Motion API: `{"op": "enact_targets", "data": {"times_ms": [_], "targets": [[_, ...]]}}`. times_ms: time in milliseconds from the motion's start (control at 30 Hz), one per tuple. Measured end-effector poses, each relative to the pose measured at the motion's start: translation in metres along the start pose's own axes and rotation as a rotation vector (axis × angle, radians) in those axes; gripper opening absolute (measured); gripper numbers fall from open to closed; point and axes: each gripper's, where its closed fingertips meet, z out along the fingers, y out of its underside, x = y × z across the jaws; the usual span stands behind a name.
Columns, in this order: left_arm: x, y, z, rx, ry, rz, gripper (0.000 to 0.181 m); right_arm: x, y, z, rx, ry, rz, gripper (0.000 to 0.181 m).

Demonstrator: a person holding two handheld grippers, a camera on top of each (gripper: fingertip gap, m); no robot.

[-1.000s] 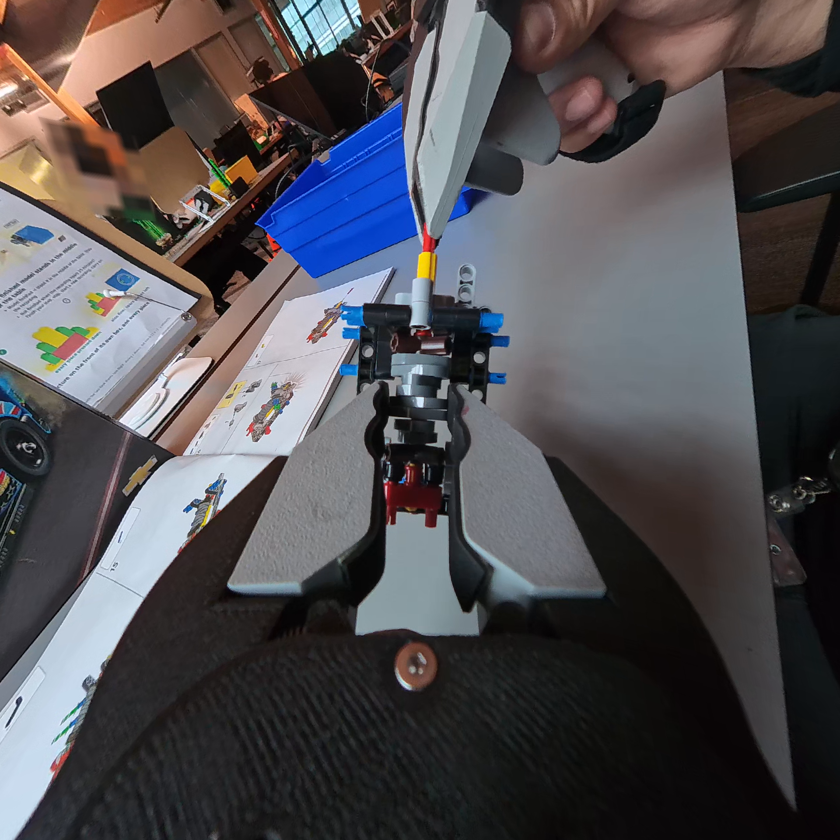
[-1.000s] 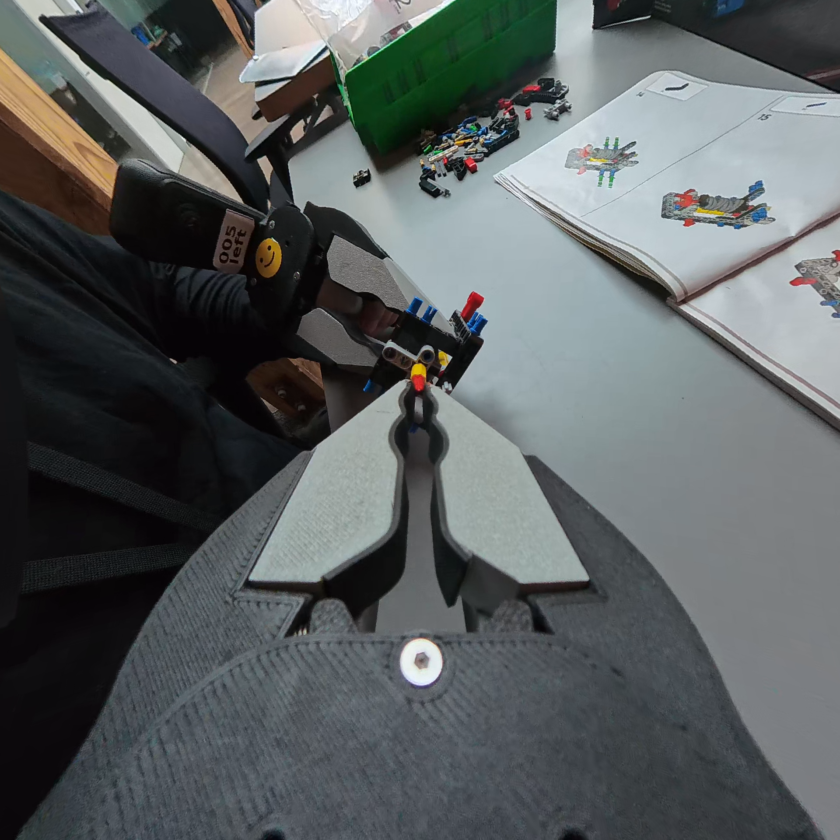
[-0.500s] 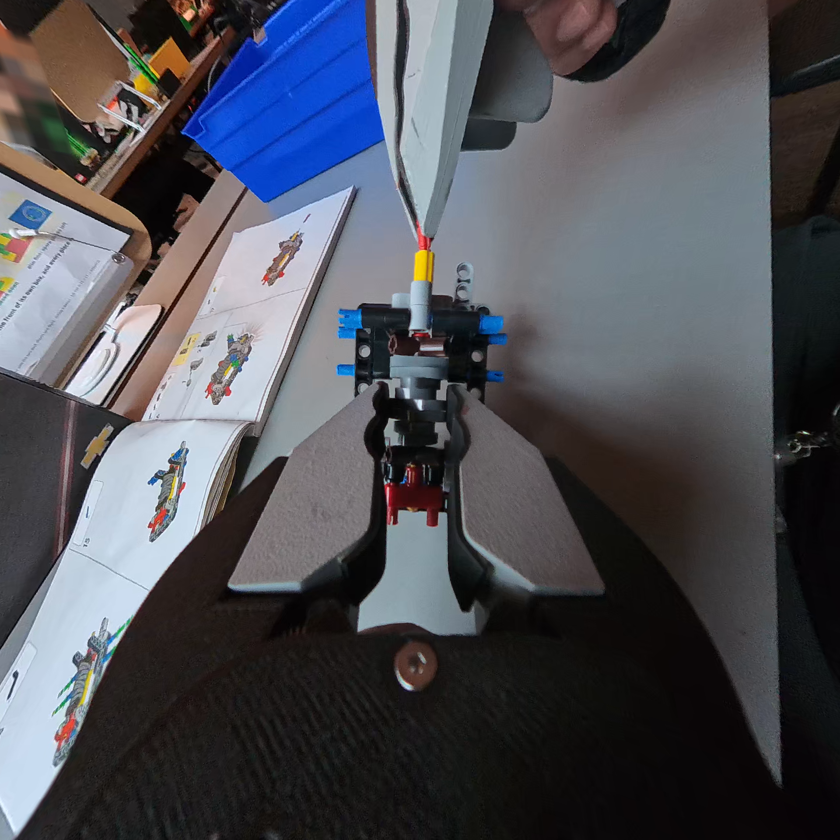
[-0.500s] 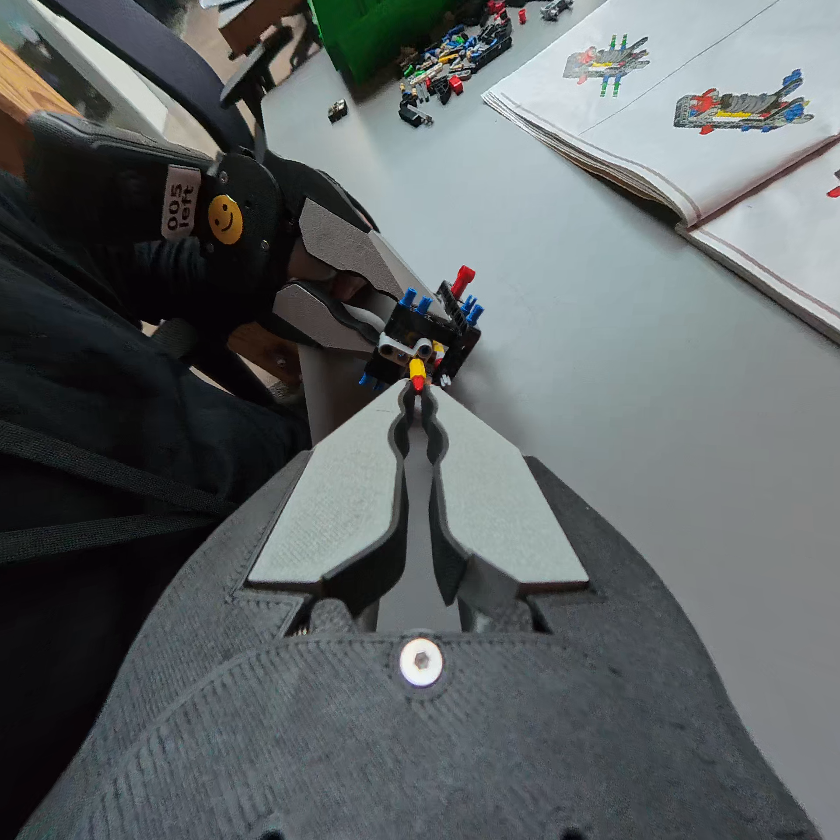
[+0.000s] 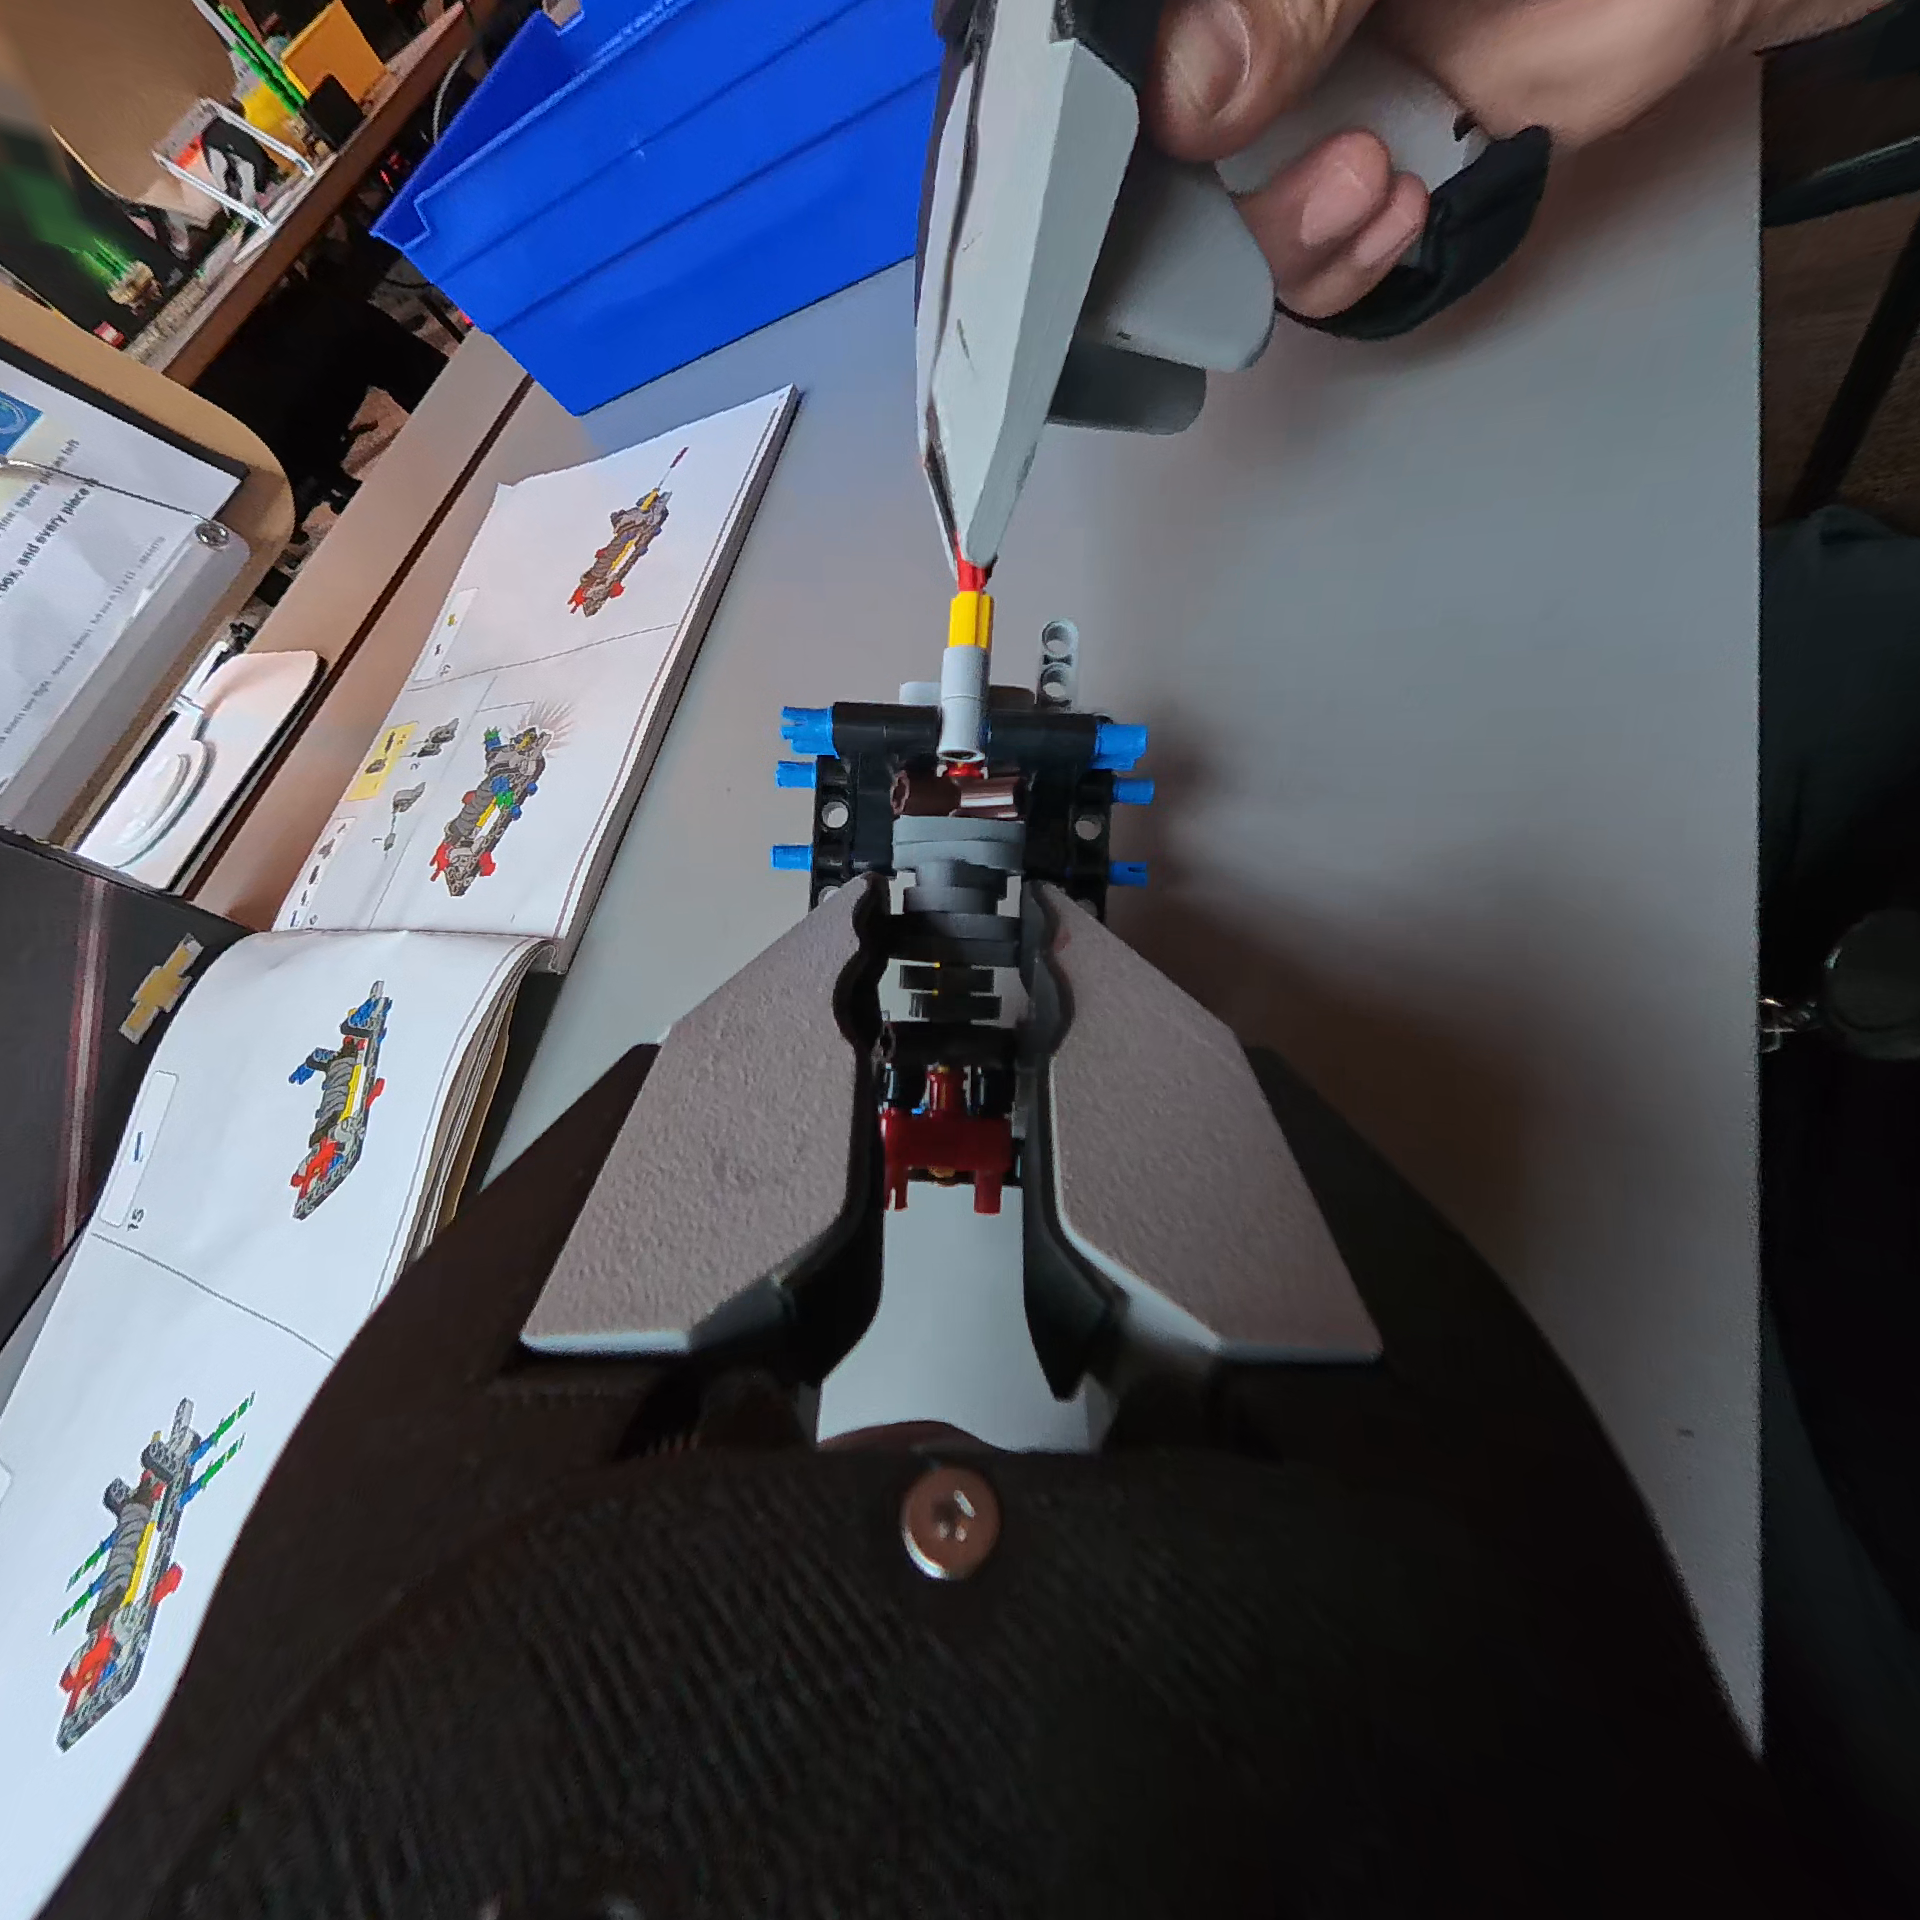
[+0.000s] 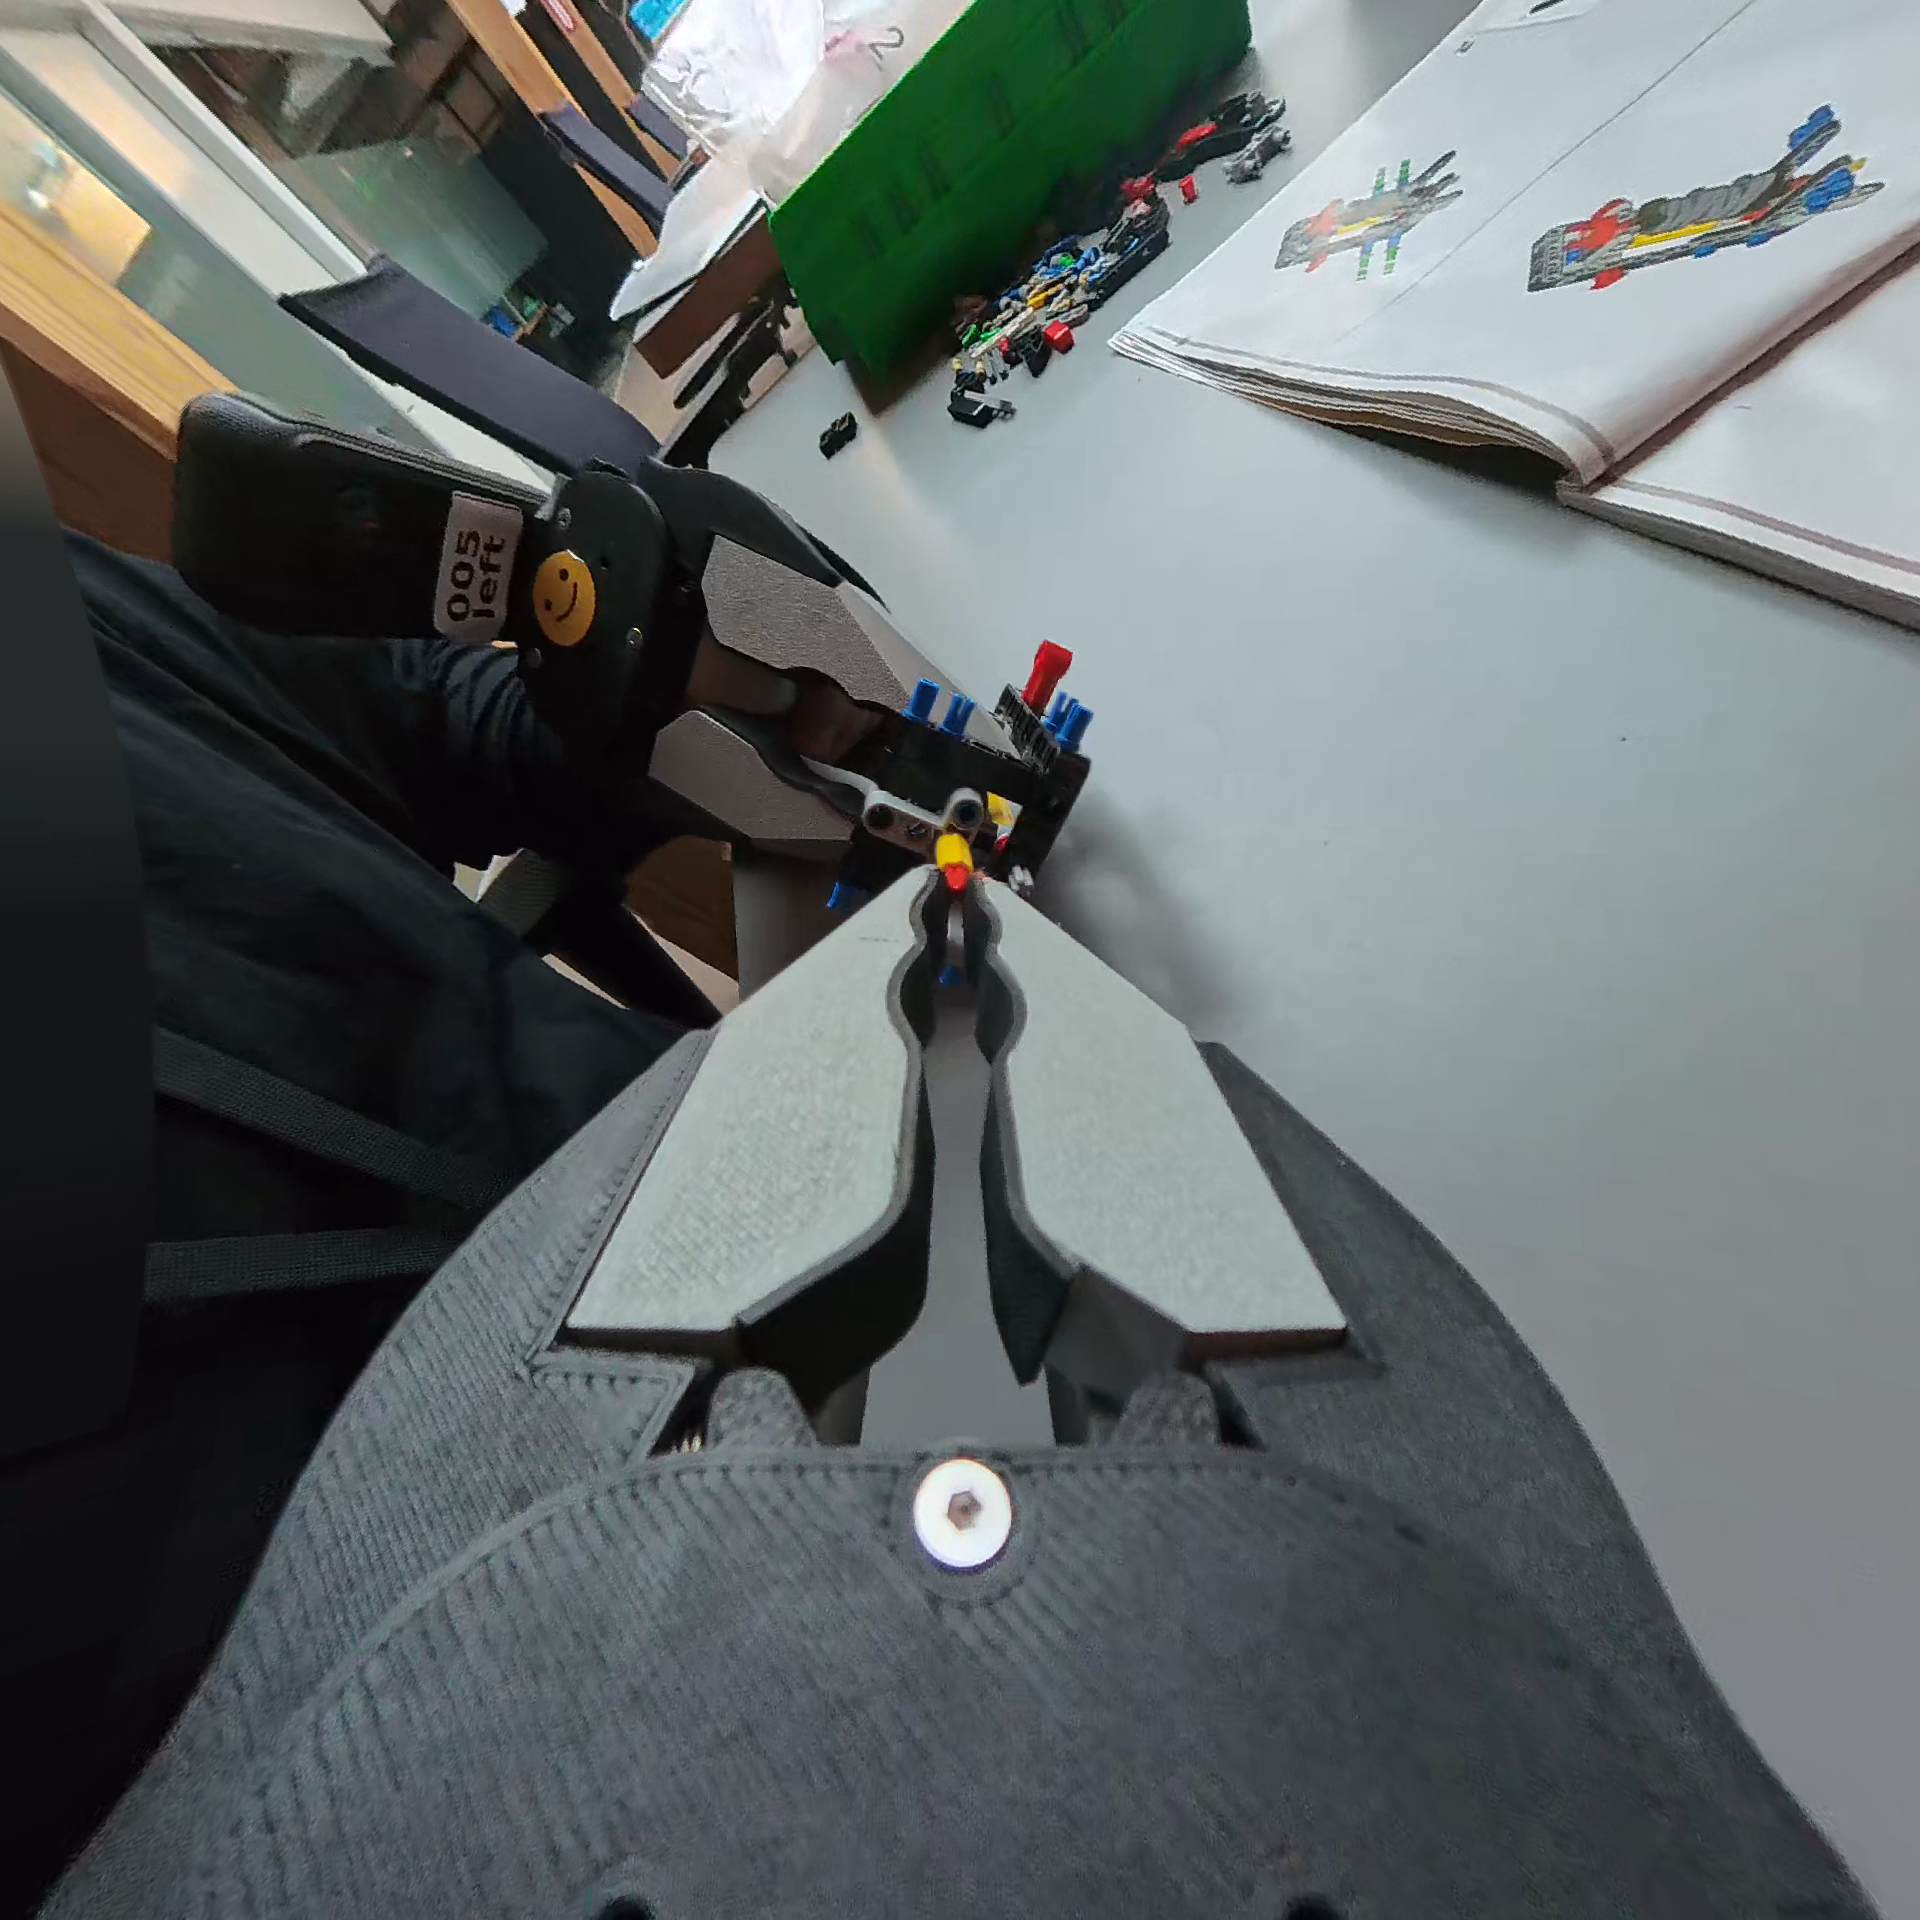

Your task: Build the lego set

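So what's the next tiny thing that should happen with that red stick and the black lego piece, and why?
Probably push the red axle a bit deeper along its own line. The right gripper is shut on its end, and its yellow sleeve sits just outside the grey connector on the black assembly, which the left gripper clamps firmly. The rod looks only partly seated.

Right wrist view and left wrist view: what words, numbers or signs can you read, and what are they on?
I won't quote writing; here is what bears it.
The white label, beside a yellow smiley sticker, on the left gripper: legible.
The instruction booklet: a page number, small.
The printed sheet at far left: blurred lines.
The black box: a gold emblem, no words.
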Motion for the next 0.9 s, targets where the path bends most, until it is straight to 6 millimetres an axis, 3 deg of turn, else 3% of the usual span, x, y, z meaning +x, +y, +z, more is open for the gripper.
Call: {"op": "enact_targets", "data": {"times_ms": [767,900], "targets": [[-0.007,-0.003,-0.002,0.039,-0.013,-0.052,0.022,-0.003,-0.013,0.004,0.124,-0.093,0.027,0.0],[-0.008,0.0,0.0,0.024,0.007,-0.079,0.022,0.006,-0.013,-0.004,0.076,-0.007,-0.03,0.014]]}}
